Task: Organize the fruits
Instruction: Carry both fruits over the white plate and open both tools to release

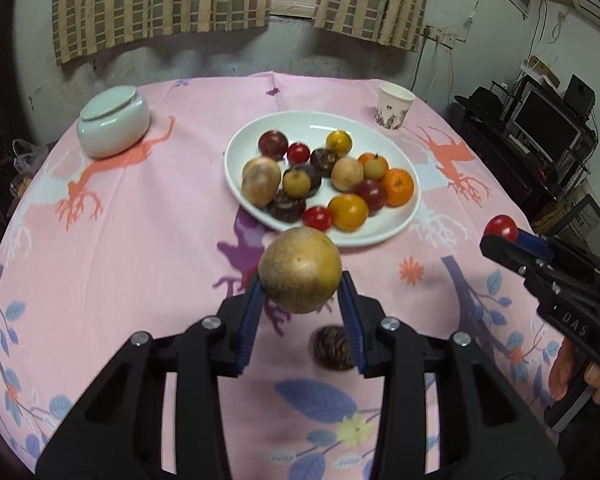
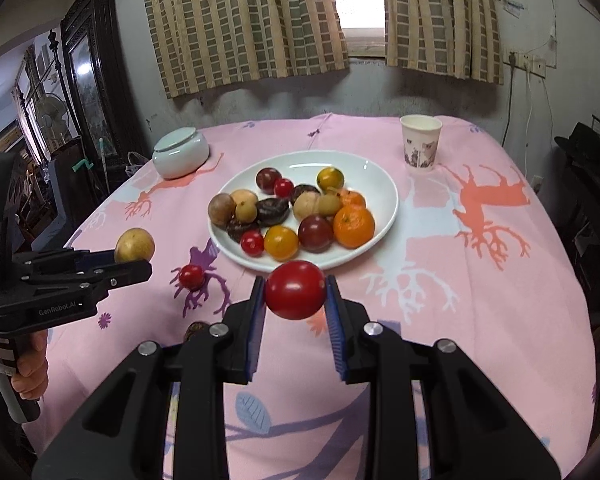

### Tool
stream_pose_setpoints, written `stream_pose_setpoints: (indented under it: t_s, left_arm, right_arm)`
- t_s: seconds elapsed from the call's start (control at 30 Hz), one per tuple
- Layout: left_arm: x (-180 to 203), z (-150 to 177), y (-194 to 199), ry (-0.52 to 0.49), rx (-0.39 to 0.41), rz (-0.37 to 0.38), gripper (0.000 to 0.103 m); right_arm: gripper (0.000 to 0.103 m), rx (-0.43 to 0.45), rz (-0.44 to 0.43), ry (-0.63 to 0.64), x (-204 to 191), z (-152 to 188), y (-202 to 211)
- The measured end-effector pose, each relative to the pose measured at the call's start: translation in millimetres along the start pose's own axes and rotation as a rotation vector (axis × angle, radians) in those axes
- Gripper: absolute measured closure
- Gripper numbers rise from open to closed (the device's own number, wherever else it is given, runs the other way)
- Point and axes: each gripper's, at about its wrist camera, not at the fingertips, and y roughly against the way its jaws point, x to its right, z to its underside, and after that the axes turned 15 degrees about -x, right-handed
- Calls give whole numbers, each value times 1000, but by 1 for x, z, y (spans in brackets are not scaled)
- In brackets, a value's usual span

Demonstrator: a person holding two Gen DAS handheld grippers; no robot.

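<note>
The left hand-held gripper (image 1: 300,300) is clamped on a tan fruit (image 1: 300,270), pinched across its middle between the blue pads so the round body sits proud of the tips; I judge that grip is chosen so the fruit can be let go cleanly once it is over the plate (image 1: 396,226). The right hand-held gripper (image 2: 296,300) is likewise clamped on a red tomato (image 2: 295,295), its jaws nearly together because the tomato is small. Both loads hang clear of the counter (image 1: 120,240), and the plate lies just ahead of each gripper's tips, already carrying a mix of red, orange, yellow, tan and dark fruits gathered toward its middle. That crowding probably explains the raised carry: the new pieces need to come in over the rim and down into a gap, most likely the bare near edge of the plate. Two pieces remain loose on the cloth: a small tomato (image 2: 191,276) to the left of the right gripper, between it and the left one, and a dark fruit (image 1: 334,348) below and slightly right of the left gripper's tips, so the sorting looks well along but unfinished. A lidded jar (image 1: 114,122) stands far ahead to the left, and a paper cup (image 1: 394,106) far ahead to the right, both well away from the approach.
</note>
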Motion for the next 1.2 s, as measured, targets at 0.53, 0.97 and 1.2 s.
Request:
stream_pose_setpoints:
  t_s: [0.53,0.97,1.2]
  left_arm:
    - [-8,-114,-79,1,-58,-46,65]
    - [-21,-133,-97,59,-42,-28,33]
    - [-19,-115,-62,58,2,-28,31]
  right_arm:
    - [74,-65,30,50,12,-94,-106]
    - [74,-75,80,67,-5,-106,-133]
    - [74,-58,65,16,2,-102,-110]
